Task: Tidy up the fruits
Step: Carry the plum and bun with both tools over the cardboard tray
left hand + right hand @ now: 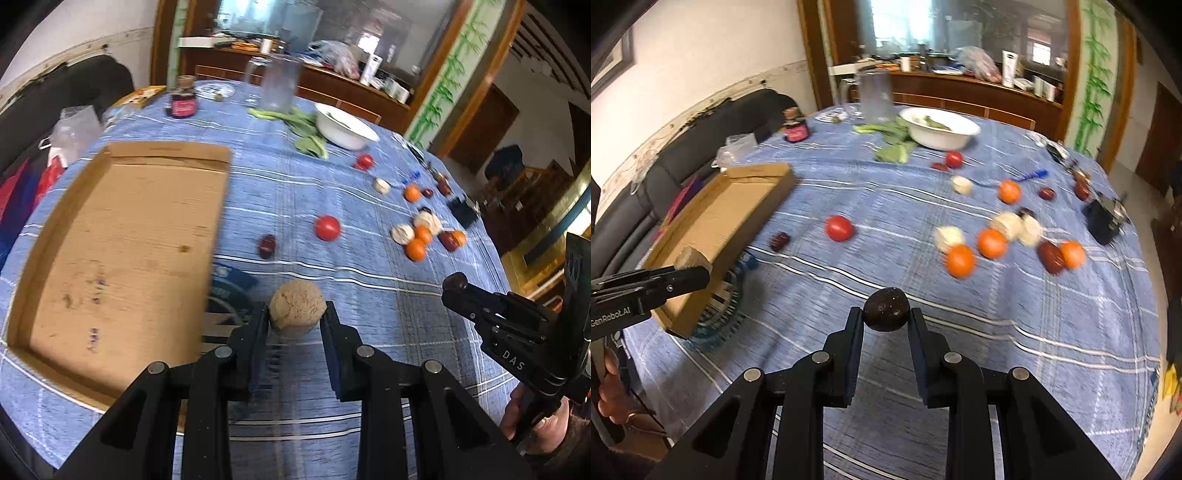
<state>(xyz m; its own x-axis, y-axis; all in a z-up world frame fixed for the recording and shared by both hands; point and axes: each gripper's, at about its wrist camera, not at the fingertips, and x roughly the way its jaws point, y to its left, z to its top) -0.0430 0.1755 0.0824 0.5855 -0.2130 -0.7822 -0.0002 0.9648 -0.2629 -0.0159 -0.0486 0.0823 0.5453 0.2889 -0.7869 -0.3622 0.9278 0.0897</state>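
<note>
The left gripper [297, 314] clamps a tan ball [297, 308] just beside the cardboard tray's [110, 240] right rim; the right gripper [886, 317] pinches a dark round fruit [886, 309] above bare blue tablecloth [1015, 332]. Beyond lie two tomatoes [839, 228], four oranges [991, 242], four pale balls [949, 236]

"GenRobot.AI" on left tongs [687, 266] ("DAS", right [455, 283])

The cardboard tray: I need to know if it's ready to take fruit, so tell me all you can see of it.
The cardboard tray is a shallow, open rectangle of plain brown cardboard with low folded walls. Its floor is bare, with faint dark print and small stains. It sits on the blue plaid tablecloth, its near corner propped on a blue patterned object, so it looks slightly tilted. No fruit is in it.
</note>
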